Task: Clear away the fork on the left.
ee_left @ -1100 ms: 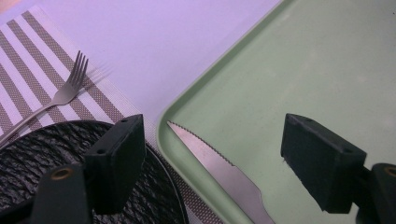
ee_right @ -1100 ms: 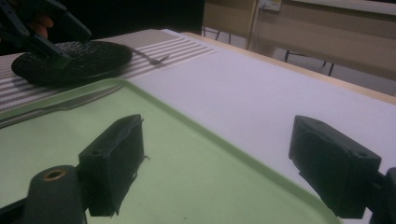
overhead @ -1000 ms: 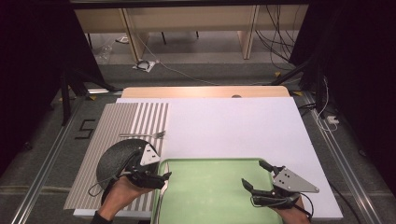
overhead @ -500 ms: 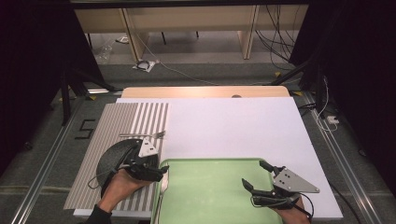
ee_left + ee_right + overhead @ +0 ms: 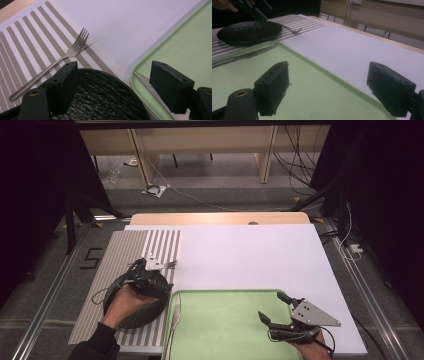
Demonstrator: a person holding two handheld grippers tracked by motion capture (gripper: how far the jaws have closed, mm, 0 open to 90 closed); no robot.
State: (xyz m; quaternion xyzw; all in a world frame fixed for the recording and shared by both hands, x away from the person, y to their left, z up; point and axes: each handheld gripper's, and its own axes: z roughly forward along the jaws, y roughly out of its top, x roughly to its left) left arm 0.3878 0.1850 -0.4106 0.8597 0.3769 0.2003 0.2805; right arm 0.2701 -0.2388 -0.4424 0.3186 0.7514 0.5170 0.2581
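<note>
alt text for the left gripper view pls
The left gripper hangs open over a round black textured plate, its two black fingers wide apart. A silver metal fork lies beyond on the brown-and-white striped placemat; a silver knife lies in the pale green tray, right.

Forks: one fork (image 5: 62,58), at 12 o'clock of the plate, on the striped mat.
Knives: one knife (image 5: 175,320), at the 9 o'clock edge of the tray.
Plates: one black plate (image 5: 145,312), at 9 o'clock of the tray.
Trays: one green tray (image 5: 225,330), at 6 o'clock on the bench.
Placemats: one striped mat (image 5: 125,252), at 9 o'clock on the bench.
Hand-held grippers: two, the left hand-held gripper (image 5: 172,265) and the right hand-held gripper (image 5: 272,307).
</note>
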